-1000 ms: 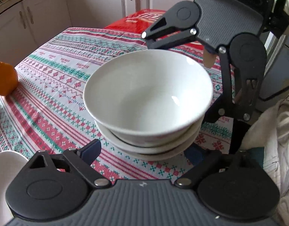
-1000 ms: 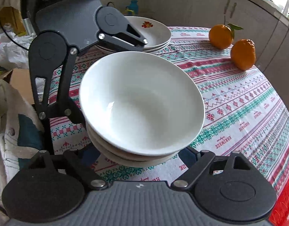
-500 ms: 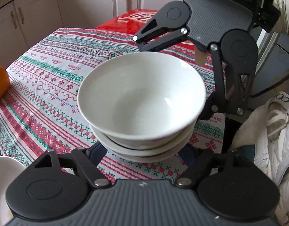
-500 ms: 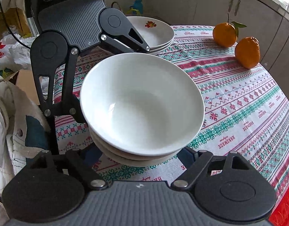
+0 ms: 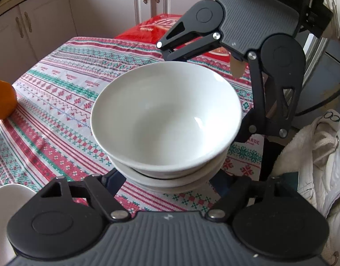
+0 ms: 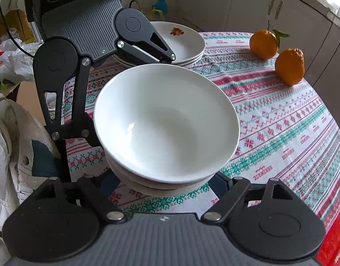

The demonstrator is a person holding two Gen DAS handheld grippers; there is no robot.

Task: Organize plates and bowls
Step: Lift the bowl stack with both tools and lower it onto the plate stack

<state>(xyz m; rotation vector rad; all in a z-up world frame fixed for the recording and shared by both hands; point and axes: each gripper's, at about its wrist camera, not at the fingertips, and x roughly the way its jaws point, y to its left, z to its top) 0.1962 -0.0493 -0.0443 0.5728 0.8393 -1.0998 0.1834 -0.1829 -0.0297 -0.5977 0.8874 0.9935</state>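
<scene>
A stack of white bowls [image 5: 165,119] is held above the patterned tablecloth [image 5: 59,102], between both grippers from opposite sides. My left gripper [image 5: 167,177] has its jaws spread wide around the bottom of the stack. My right gripper [image 6: 167,181] does the same from the other side; the stack [image 6: 167,122] fills its view. Each gripper shows in the other's view, the right one [image 5: 247,44] and the left one [image 6: 92,44]. A pile of white plates [image 6: 185,42] with a fruit print sits at the far side of the table.
Two oranges [image 6: 263,44] [image 6: 289,66] lie on the cloth near the cabinets. One orange [image 5: 1,102] and a white plate rim [image 5: 6,204] show at the left. A red bag [image 5: 161,26] sits past the table. White cloth [image 5: 314,155] hangs at the table's edge.
The bowl stack has risen slightly and shifted with both grippers; the table beneath slid in view. The hold on the stack is unchanged.
</scene>
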